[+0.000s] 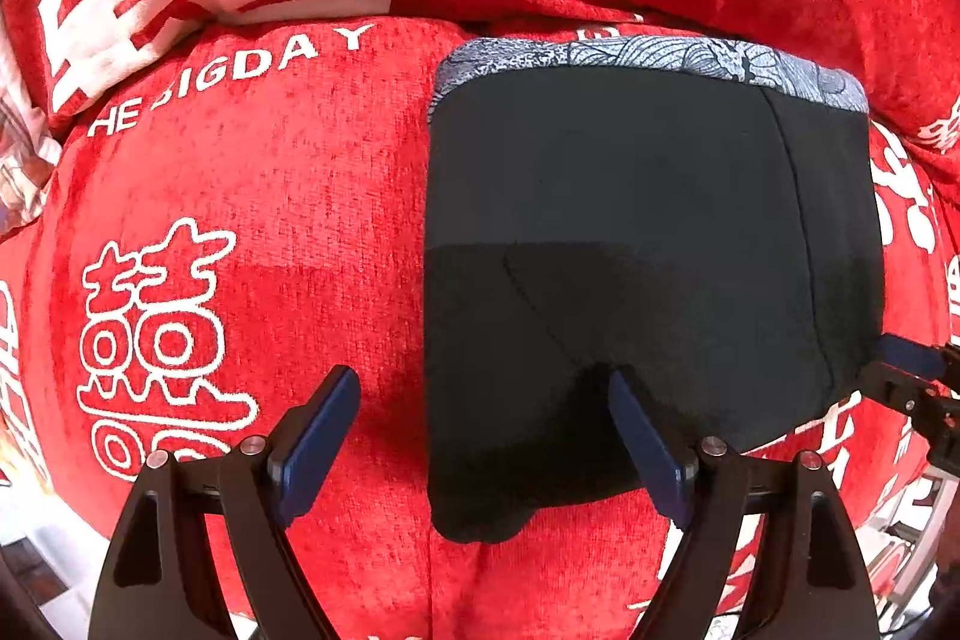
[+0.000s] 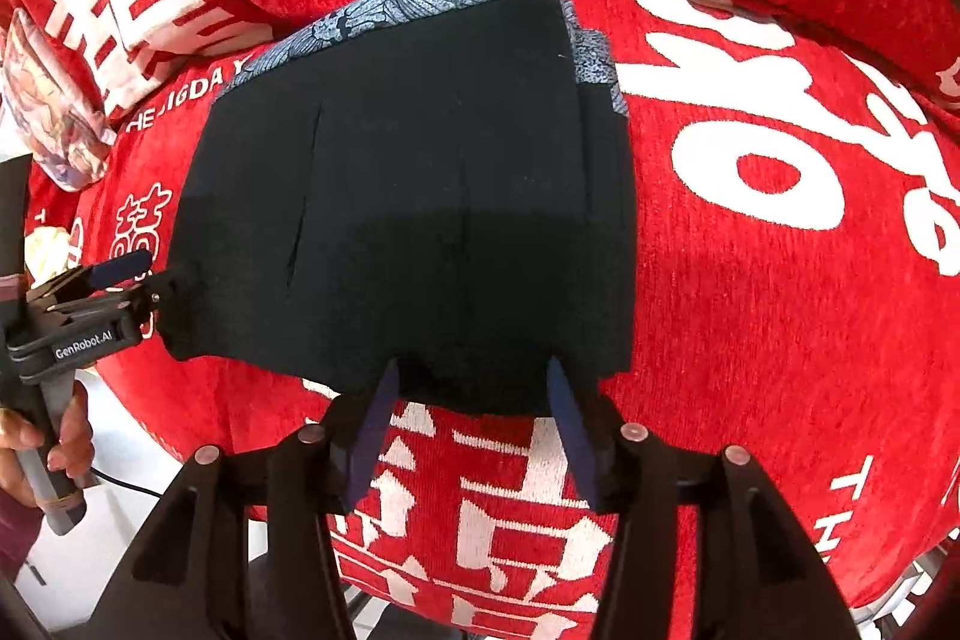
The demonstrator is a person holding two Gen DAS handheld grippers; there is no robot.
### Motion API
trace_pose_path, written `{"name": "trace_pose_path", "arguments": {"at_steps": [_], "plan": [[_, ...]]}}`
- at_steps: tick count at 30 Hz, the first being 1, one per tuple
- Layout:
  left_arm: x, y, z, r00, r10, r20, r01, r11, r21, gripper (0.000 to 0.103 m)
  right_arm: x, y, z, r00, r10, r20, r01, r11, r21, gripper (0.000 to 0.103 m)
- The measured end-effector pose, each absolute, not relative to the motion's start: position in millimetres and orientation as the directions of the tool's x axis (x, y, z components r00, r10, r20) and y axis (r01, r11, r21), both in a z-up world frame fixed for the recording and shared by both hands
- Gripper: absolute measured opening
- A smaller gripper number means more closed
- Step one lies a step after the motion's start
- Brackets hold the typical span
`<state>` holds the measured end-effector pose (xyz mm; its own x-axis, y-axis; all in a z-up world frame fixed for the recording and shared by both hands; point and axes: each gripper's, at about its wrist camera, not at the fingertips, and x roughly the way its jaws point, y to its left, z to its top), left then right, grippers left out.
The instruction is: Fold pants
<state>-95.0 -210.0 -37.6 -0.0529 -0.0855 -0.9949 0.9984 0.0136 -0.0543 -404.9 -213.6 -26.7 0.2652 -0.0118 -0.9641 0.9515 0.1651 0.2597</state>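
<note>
The black pants (image 1: 648,244) lie flat on a red cover (image 1: 252,196) printed with white lettering, already folded into a compact rectangle, with a grey-blue patterned band (image 1: 654,55) along the edge farthest from both grippers.

The left gripper (image 1: 483,430) is wide open and holds nothing. Its right finger sits over the near edge of the cloth, its left finger over bare red cover, so the pants' left side edge runs up between them. From the right wrist view the right gripper (image 2: 471,424) is also open and empty, both fingertips just at the near hem of the pants (image 2: 414,196). Whether they touch the fabric I cannot tell.

The cloth looks like a soft, light knit: limp, with no stiffness of its own, likely to sag and let its layers slide apart if lifted by one point. Several layers show stacked at the far right corner in the right wrist view, so any grip should probably pinch all the layers together at the near corners, one gripper each, and carry them evenly toward the patterned band. The plush cover underneath may drag on the fabric, so lifting clear seems safer than sliding. A shallow pinch risks catching only the top layer
</note>
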Motion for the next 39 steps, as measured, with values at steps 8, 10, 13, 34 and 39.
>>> {"name": "trace_pose_path", "arguments": {"at_steps": [8, 10, 13, 34, 39], "plan": [[-98, -210, -36, -0.035, -0.087, -0.996, 0.999, -0.007, -0.035, 0.103, -418, -219, -14, 0.276, -0.031, -0.961, 0.955, 0.118, 0.271, 0.062], [-98, -211, -35, -0.035, -0.088, -0.996, 0.999, -0.01, -0.034, 0.103, -423, -221, -12, 0.281, -0.038, -0.959, 0.955, 0.105, 0.276, 0.064], [-99, -213, -35, -0.03, -0.084, -0.996, 0.999, -0.014, -0.029, 0.103, -432, -223, -13, 0.288, -0.037, -0.957, 0.955, 0.08, 0.284, 0.066], [-80, -248, -45, -0.047, -0.099, -0.994, 0.996, 0.066, -0.054, 0.103, -477, -274, -15, 0.429, -0.147, -0.891, 0.892, -0.088, 0.444, 0.089], [-70, -264, -46, -0.042, -0.12, -0.992, 0.989, 0.134, -0.058, 0.103, -459, -324, -16, 0.503, -0.179, -0.845, 0.851, -0.067, 0.521, 0.06]]}}
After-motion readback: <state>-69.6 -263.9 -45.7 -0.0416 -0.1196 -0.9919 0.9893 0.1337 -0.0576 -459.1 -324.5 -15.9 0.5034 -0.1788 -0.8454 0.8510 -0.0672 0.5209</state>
